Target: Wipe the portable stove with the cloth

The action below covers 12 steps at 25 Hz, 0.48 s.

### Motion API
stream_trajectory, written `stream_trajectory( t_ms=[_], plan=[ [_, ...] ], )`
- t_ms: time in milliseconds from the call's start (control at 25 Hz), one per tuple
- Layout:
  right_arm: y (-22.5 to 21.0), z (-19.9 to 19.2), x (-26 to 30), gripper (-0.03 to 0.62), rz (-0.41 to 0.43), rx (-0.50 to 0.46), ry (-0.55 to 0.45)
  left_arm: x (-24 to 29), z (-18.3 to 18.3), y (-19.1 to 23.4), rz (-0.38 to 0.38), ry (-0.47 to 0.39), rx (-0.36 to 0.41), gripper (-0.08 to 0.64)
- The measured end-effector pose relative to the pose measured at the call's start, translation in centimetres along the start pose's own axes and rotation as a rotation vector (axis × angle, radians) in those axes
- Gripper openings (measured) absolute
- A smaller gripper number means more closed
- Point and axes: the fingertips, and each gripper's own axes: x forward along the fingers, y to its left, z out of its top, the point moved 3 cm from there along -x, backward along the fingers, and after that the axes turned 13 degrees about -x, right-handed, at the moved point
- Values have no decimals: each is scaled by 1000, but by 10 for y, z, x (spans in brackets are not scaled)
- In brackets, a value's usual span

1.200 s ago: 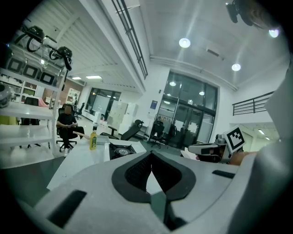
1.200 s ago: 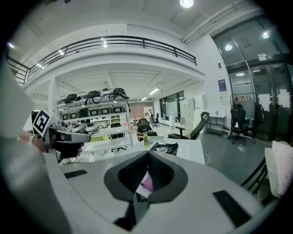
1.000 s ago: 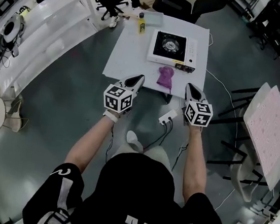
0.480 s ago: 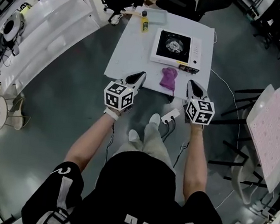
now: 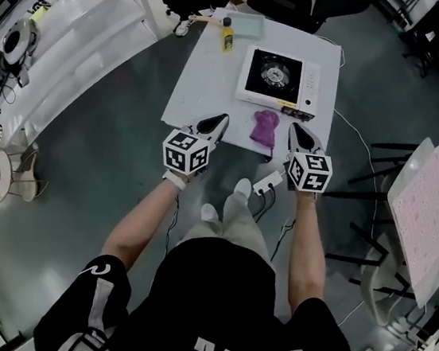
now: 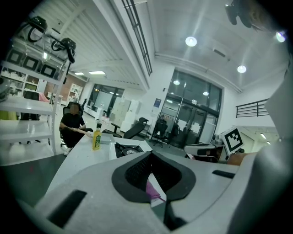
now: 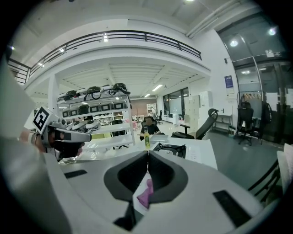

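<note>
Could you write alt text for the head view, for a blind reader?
From above: a person holds the left claw and right claw, both shut, at the near edge of a white table, where a purple cloth lies before a stove.

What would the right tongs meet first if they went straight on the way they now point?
The right tongs would probably meet the portable stove at its front edge first; the purple cloth lies just left of that line. Depth is unclear.
</note>
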Motion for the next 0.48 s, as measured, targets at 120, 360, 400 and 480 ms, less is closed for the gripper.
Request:
stream_trajectory(
  t_ms=[120,360,400,480],
  plan=[
    [-1,-10,14,12,15,1,16,8,-5,7,7,9,-9,6],
    [3,-42,48,14,70,6,70,30,-25,27,29,44,-30,6],
    [5,-49,55,14,82,6,84,33,-29,31,35,52,-36,6],
    [7,-62,68,14,104,8,110,41,-36,39,45,65,-48,6]
  ],
)
